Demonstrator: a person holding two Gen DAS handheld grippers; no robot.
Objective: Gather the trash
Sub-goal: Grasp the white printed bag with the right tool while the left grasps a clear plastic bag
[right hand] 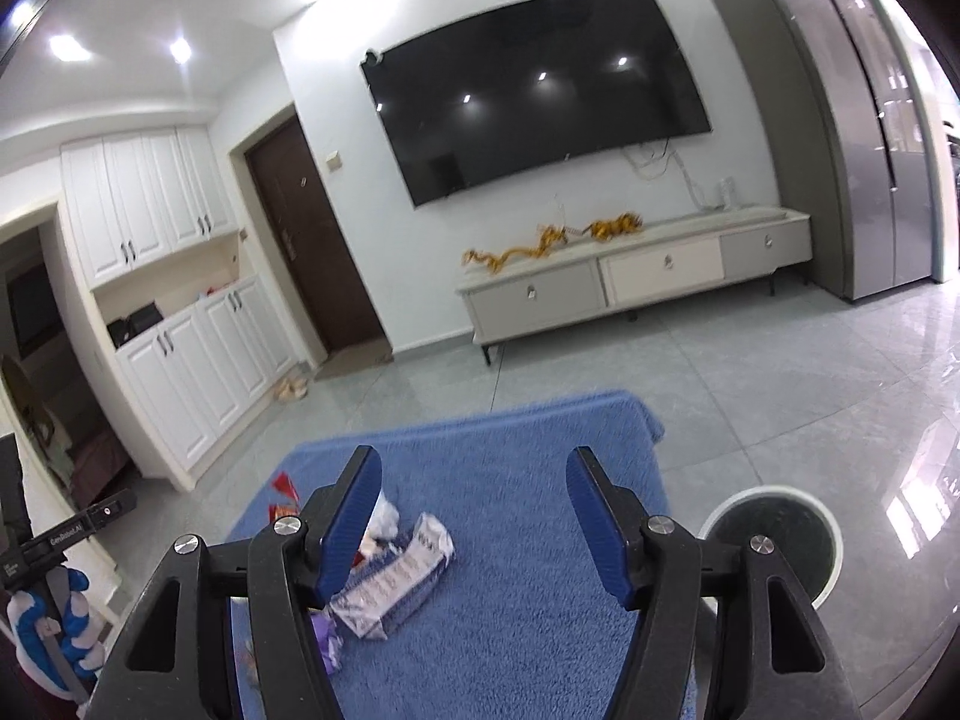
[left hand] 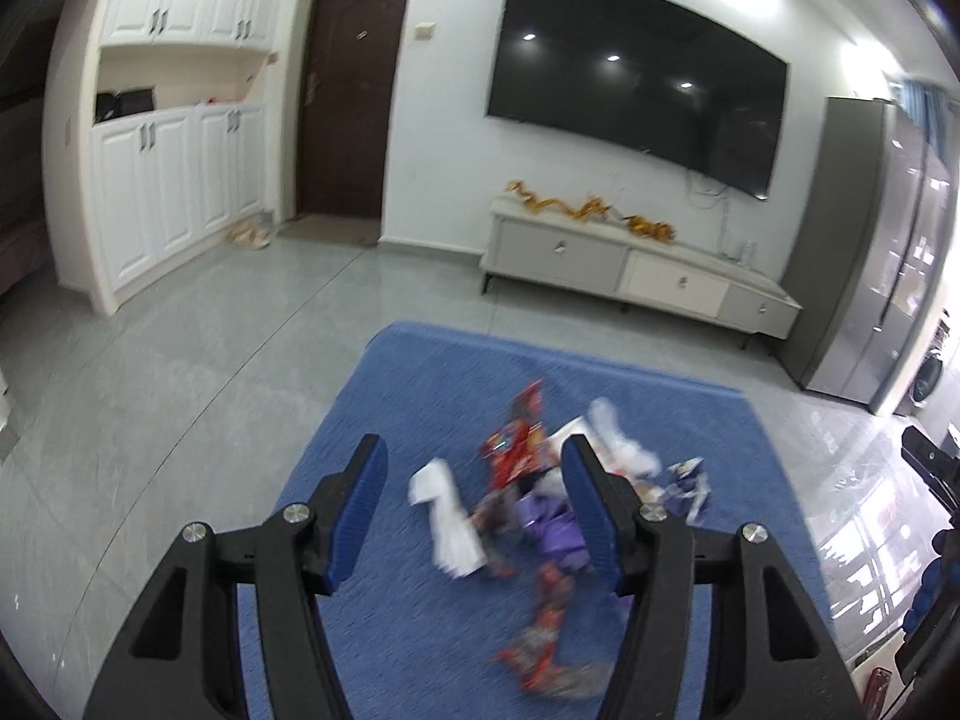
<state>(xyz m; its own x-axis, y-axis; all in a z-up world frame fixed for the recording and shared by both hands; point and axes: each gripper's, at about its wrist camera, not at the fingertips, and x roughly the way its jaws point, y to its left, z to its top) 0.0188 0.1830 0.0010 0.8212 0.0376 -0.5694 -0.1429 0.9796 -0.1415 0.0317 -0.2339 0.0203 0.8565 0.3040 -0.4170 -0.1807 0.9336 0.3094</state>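
Only one marking reads, faintly: white lettering that looks like "GenRobot.AI" on the black bar (right hand: 72, 531) of the other handheld device, at the left edge of the right wrist view. The print on the silver wrapper (right hand: 399, 579) and the other wrappers is too blurred to read.

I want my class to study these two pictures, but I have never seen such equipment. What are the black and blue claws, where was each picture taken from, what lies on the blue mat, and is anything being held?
A person holds a two-finger gripper in each hand, each with a camera looking along its fingers. One picture looks past the left gripper, the other past the right gripper. Both stand open and hold nothing. On the blue mat lies trash: a red wrapper, white tissue, purple wrappers. A silvery wrapper shows too. A round bin stands beside the mat.
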